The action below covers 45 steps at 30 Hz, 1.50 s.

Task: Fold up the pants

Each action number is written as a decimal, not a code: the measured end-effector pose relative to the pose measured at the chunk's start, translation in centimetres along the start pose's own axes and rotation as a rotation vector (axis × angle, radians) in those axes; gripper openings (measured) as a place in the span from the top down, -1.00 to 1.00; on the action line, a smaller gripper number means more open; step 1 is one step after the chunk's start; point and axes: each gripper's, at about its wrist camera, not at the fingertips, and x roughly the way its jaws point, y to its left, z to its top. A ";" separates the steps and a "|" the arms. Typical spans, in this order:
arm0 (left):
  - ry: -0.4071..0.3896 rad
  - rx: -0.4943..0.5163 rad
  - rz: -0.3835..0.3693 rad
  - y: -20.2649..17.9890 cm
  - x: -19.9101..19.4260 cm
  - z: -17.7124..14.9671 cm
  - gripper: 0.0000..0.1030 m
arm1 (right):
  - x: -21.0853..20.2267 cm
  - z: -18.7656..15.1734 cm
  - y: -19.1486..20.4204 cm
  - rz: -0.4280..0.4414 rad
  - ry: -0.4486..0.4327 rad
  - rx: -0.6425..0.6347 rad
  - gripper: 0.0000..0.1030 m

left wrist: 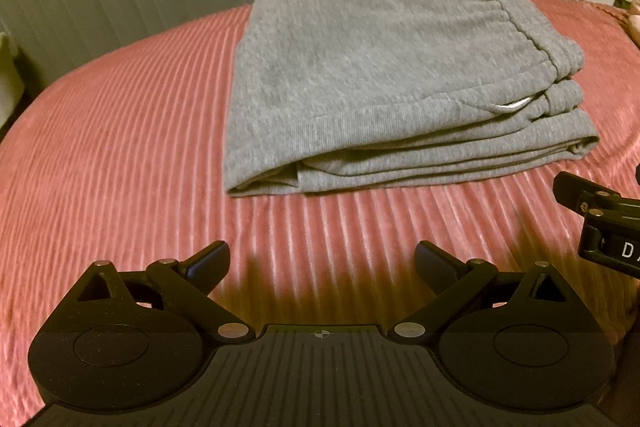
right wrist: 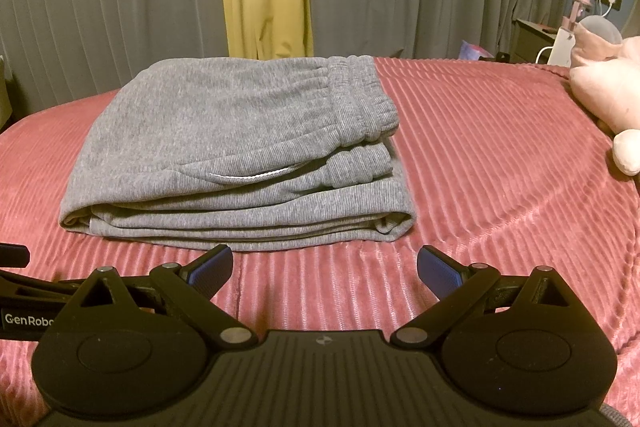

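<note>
Lying folded, gray pants (right wrist: 224,131), pink bedspread (right wrist: 500,187)

Dim warm light, fisheye-bent edges, slight blur

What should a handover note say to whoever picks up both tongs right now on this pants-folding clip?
Left tongs: open, empty, above the bedspread short of the pants.
Right tongs: open, empty, just short of the stack's near edge.
Grey pants: folded into a compact layered stack on the pink ribbed bedspread, waistband on top at the right end.
Pink plush toy: at the bed's right edge, apart from the pants.
Done: the fold looks complete.
Left: probably nothing beyond tidying the slightly uneven near edges.
</note>
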 end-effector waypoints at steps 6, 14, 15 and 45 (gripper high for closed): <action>0.004 0.003 -0.001 0.0 0.1 0.0 -0.97 | 0.0 -0.1 0.0 -0.001 0.001 0.000 -0.92; 0.005 0.003 -0.002 0.0 0.1 0.0 -0.97 | 0.0 -0.1 0.0 -0.003 0.003 -0.002 -0.92; 0.006 0.003 -0.003 0.0 0.1 0.0 -0.97 | 0.0 -0.1 0.0 -0.003 0.003 -0.003 -0.92; 0.013 0.009 -0.002 -0.1 0.3 -0.1 -0.97 | 0.1 -0.2 0.0 -0.006 0.008 -0.017 -0.92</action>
